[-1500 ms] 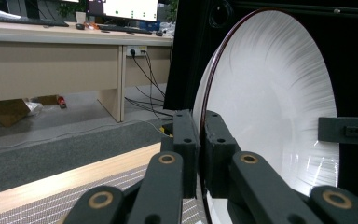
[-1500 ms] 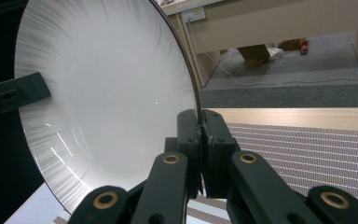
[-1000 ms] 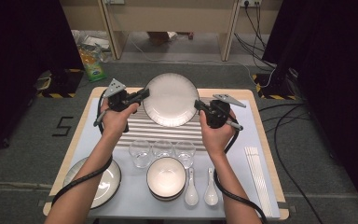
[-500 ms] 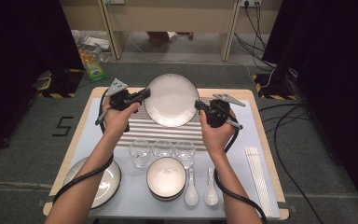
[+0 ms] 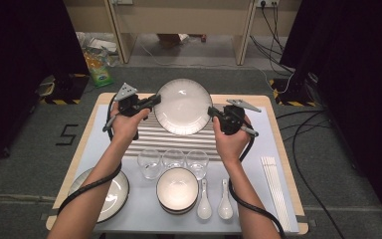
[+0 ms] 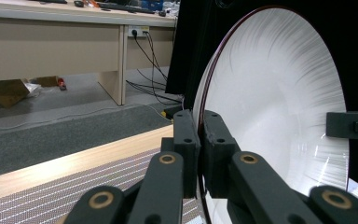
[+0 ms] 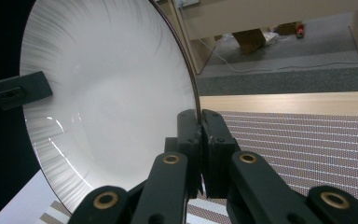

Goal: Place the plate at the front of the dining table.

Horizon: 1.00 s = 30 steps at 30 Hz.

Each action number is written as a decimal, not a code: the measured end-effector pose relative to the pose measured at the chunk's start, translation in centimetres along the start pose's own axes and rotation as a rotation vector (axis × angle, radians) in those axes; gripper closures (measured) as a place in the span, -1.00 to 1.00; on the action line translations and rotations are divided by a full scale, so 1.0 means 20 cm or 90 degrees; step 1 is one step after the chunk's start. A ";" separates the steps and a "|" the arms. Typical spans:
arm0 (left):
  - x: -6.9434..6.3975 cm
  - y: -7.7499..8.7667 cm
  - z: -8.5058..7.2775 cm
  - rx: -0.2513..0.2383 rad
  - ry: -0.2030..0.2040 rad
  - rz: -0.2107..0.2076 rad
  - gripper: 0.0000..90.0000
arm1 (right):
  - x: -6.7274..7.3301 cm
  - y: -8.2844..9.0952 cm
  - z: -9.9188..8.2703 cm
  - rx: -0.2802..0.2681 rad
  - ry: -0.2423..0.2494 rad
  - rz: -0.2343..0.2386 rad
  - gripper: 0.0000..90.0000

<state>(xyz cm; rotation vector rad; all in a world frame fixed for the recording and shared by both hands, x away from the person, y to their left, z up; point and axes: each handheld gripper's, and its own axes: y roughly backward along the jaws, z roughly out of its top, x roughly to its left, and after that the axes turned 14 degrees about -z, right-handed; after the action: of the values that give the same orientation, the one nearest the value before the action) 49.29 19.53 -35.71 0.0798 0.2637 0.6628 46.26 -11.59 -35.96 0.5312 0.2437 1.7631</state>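
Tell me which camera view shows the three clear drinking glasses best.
The high view: the three clear drinking glasses stand whole in a row, beyond the stacked bowls. The left and right gripper views look along their jaws at the large white round plate instead, with the striped placemat below it.

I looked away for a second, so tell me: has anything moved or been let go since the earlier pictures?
Nothing visibly changed. The left gripper and the right gripper stay shut on opposite rims of the large white plate, which they hold above the striped placemat. The three glasses, the bowls, the two spoons and the second plate lie where they were.
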 end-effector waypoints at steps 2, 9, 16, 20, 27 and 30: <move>0.00 0.00 0.00 0.001 0.002 0.000 0.90 | 0.00 -0.01 0.00 0.000 -0.004 0.003 0.94; 0.01 -0.02 0.00 0.007 0.003 0.001 0.90 | -0.01 -0.02 0.00 0.005 -0.002 -0.003 0.94; 0.02 -0.04 0.00 0.013 0.005 0.002 0.90 | -0.02 -0.03 0.00 0.010 -0.005 -0.003 0.94; 0.03 -0.04 -0.01 0.018 0.009 0.003 0.90 | -0.02 -0.04 0.00 0.013 -0.004 -0.005 0.94; 0.05 -0.05 -0.01 0.024 0.012 0.003 0.90 | -0.02 -0.06 -0.01 0.018 -0.007 -0.005 0.94; 0.05 -0.06 -0.01 0.027 0.011 0.004 0.90 | -0.02 -0.06 -0.01 0.019 -0.007 -0.006 0.94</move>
<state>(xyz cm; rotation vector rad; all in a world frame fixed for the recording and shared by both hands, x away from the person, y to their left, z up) 50.67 19.29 -36.39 0.1161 0.2949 0.6644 47.37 -11.68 -36.72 0.5609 0.2645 1.7490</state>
